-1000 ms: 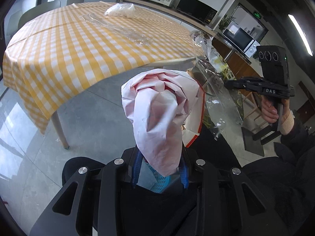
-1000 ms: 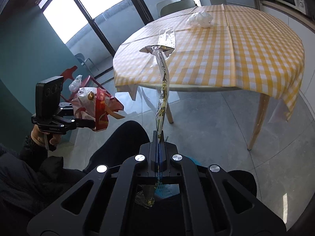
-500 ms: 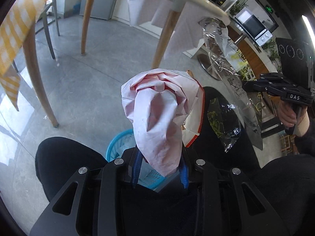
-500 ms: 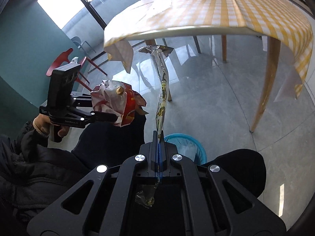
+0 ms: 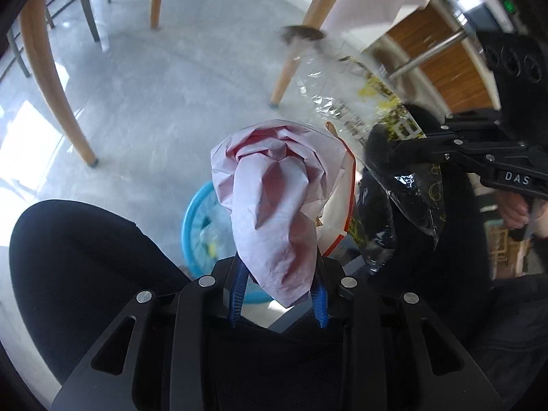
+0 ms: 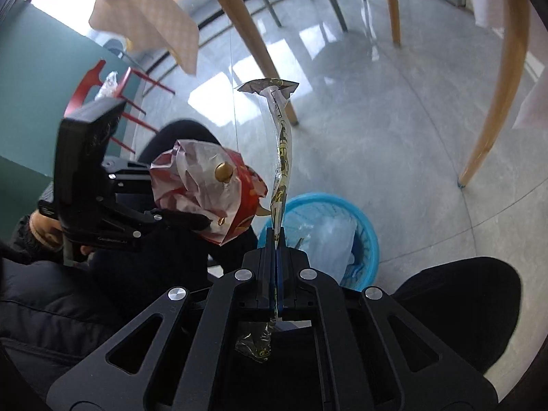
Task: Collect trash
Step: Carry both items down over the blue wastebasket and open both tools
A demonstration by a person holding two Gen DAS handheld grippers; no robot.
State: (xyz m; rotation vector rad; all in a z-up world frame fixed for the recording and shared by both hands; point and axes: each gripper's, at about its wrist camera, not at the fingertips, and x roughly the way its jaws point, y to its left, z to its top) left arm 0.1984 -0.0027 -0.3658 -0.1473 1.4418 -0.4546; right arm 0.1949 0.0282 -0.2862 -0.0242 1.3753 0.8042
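My left gripper (image 5: 279, 291) is shut on a crumpled pink-and-red paper bag (image 5: 274, 205), which stands up between the blue pads. Behind and below it is a blue trash basket (image 5: 197, 215) on the floor. My right gripper (image 6: 275, 239) is shut on a clear plastic wrapper with gold print (image 6: 282, 150), held edge-on just above the blue basket (image 6: 363, 239). The basket holds clear plastic. In the right wrist view the left gripper (image 6: 185, 219) holds the paper bag (image 6: 209, 191) left of the basket. In the left wrist view the right gripper (image 5: 411, 150) holds the wrapper (image 5: 407, 202) at the right.
Wooden table legs (image 5: 51, 78) (image 6: 493, 102) stand on the grey tiled floor, with tablecloth corners (image 6: 147, 24) hanging above. The person's black-clad knees (image 5: 78, 263) (image 6: 459, 301) flank the basket. A red chair (image 6: 102, 82) stands at the left by a teal wall.
Both grippers have tilted and lowered from table height toward the floor. The tabletop has left view and the blue basket has come in below both held pieces.
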